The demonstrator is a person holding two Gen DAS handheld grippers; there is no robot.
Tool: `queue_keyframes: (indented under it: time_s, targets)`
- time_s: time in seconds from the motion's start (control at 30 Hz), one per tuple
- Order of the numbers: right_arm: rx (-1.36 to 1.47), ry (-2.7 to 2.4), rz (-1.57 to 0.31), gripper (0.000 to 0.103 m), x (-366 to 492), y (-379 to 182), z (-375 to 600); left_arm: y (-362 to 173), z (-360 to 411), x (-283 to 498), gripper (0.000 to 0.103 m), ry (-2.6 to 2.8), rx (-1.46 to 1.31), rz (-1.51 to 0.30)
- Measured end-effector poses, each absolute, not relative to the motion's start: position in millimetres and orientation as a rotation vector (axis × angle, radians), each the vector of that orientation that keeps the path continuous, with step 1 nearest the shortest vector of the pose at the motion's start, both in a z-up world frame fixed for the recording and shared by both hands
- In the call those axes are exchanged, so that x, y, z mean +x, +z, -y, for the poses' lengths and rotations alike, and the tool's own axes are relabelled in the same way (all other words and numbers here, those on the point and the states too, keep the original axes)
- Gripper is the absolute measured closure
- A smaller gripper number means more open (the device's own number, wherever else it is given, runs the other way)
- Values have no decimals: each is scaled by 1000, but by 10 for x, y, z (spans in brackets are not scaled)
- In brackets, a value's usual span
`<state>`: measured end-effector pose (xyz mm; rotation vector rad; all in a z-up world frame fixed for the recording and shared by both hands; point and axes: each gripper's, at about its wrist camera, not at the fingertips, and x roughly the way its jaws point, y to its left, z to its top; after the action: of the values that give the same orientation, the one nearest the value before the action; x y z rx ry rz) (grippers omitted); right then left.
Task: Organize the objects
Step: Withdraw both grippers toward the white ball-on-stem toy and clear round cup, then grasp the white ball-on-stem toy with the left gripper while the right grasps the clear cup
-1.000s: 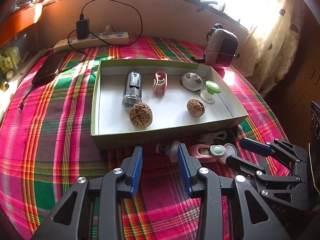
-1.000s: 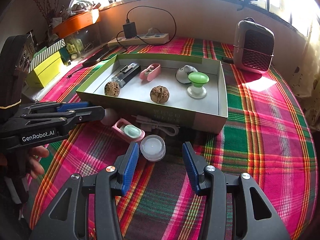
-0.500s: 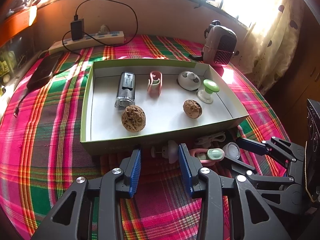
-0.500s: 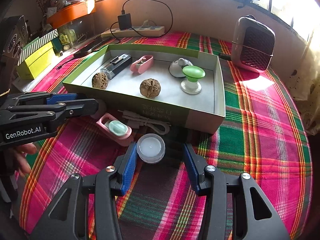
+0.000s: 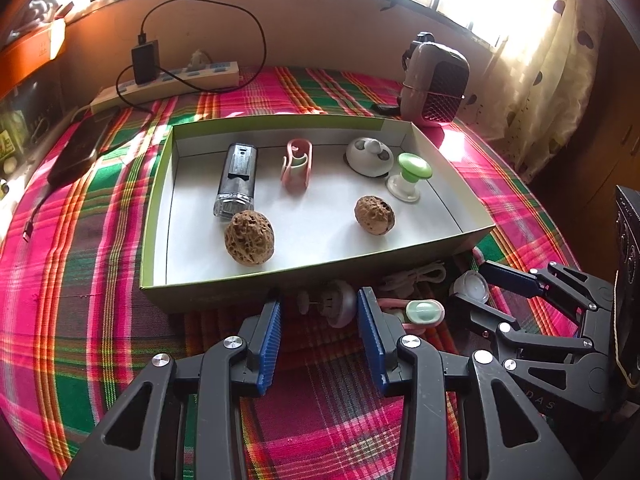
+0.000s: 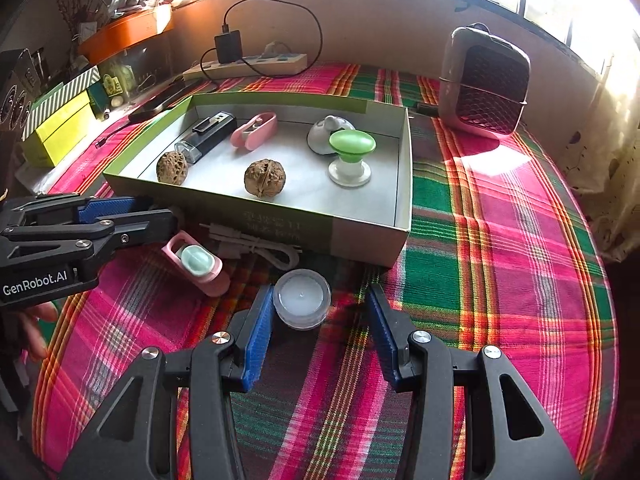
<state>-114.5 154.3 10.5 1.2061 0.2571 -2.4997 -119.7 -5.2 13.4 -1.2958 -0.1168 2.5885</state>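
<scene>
Right wrist view: right gripper (image 6: 318, 334) open astride small clear round jar (image 6: 302, 299), staged for boxing; left gripper (image 5: 318, 330) open.

Shallow green-rimmed box (image 5: 154, 216), white inside, lying open on my plaid cloth. In it I count: one dark clear-ended lighter (image 5: 237, 178) lying flat; one pink clip (image 5: 297, 164); one white domed gadget (image 5: 368, 156); one green-capped knob (image 5: 410, 176) standing upright; two wrinkled walnuts (image 5: 249, 238), well apart. In front of the box, on the cloth: one small round clear jar (image 6: 302, 298); one pink case with a mint oval (image 6: 198, 262); one coiled white cable (image 6: 256, 246); one pale domed piece with a peg (image 5: 334, 304), on its side.
</scene>
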Motion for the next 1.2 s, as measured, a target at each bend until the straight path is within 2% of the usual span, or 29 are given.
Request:
queue_keyframes:
  time_s: [0.77, 0.87, 0.93, 1.1, 1.2]
  targets:
    - [1202, -2499, -252, 56, -1157, 106, -1545, 78, -10, -1221, 67, 2608, -1339, 82]
    - [1202, -2500, -253, 56, -1155, 105, -1543, 79, -8, -1220, 68, 2609, -1338, 83]
    - [1201, -2500, -255, 56, -1156, 106, -1543, 79, 1, -1218, 73, 2617, -1340, 76]
    - [1201, -2500, -255, 56, -1159, 109, -1541, 79, 5, -1216, 73, 2620, -1336, 64]
    - [1198, -2496, -253, 62, -1155, 114, -1539, 79, -4, -1206, 73, 2626, -1328, 49]
